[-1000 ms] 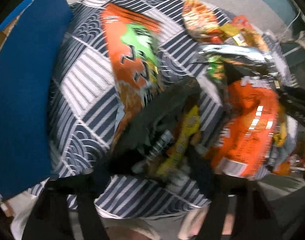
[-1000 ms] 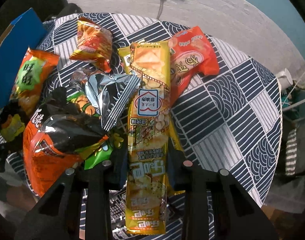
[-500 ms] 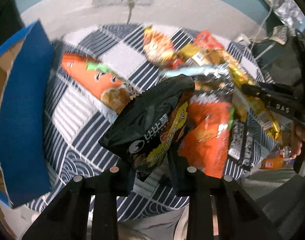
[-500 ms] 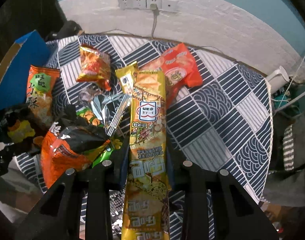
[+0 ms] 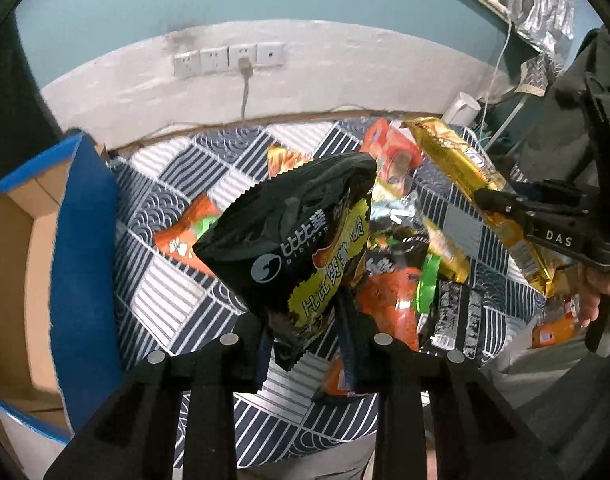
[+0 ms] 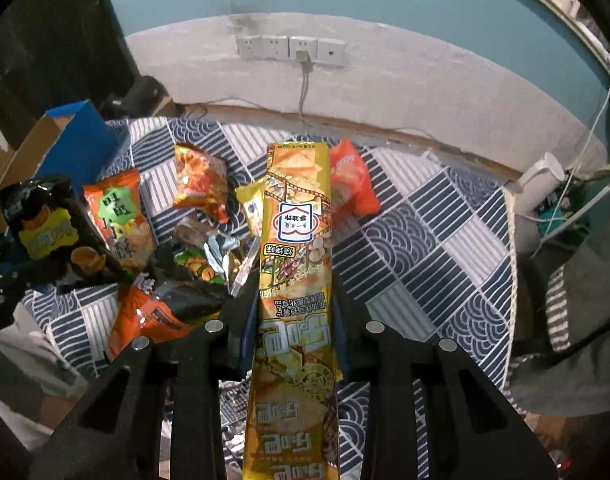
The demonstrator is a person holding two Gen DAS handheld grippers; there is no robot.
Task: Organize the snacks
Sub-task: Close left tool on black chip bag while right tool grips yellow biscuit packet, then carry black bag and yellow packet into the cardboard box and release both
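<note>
A black chip bag (image 5: 301,240) hangs clamped in my left hand-held gripper (image 5: 305,336), lifted above the table (image 5: 177,304) near the open blue cardboard box (image 5: 81,264). My right hand-held gripper (image 6: 293,320) grips a long yellow cracker pack (image 6: 295,264), raised over the remaining snack bags (image 6: 161,240) scattered on the patterned tablecloth (image 6: 425,248).

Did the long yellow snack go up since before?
Yes. The long yellow packet, shut in the right gripper, has risen off the snack pile: the wall sockets now sit lower in the right wrist view.
</note>
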